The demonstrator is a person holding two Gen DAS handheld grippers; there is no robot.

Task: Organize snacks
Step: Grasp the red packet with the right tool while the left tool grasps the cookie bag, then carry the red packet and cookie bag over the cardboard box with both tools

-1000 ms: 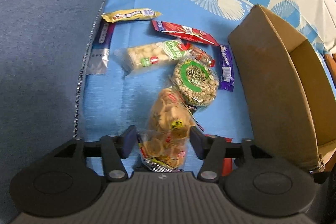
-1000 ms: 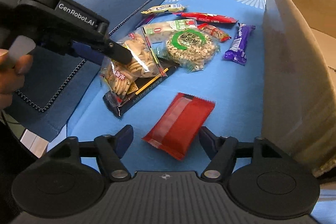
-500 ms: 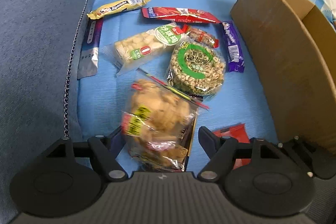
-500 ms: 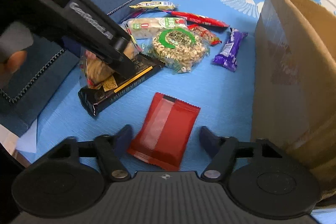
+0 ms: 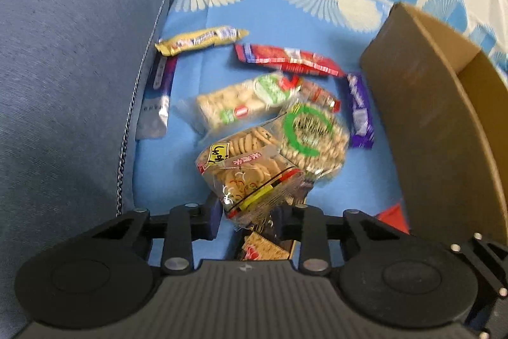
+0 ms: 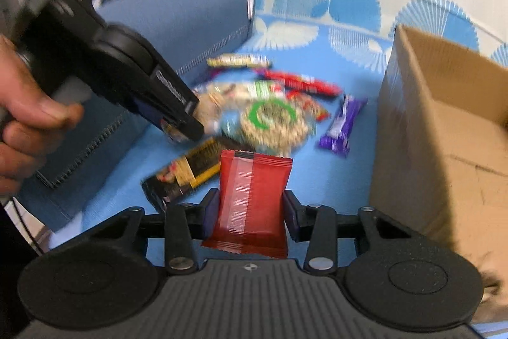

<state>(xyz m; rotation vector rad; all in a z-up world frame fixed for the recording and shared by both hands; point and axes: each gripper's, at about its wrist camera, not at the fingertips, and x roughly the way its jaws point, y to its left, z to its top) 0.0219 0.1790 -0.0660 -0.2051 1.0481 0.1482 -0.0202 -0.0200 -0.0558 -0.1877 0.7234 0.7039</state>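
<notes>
Both grippers are closing on snack packets.
Your left gripper (image 5: pixel 246 216) is clamping the cracker bag (image 5: pixel 250 177); your right gripper (image 6: pixel 250 213) is clamping the red packet (image 6: pixel 250 199).

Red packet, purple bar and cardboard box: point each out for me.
Red packet (image 6: pixel 254 199), right wrist view, middle of its wrapper.
Purple bar (image 6: pixel 343 123), right wrist view, mid-wrapper.
Cardboard box (image 6: pixel 412 148), right wrist view, near side wall.

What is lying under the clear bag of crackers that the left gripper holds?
Under the bag of crackers, a black snack packet with gold print lies on the blue sheet. The left wrist view shows only its near end; the bag covers the rest.
</notes>
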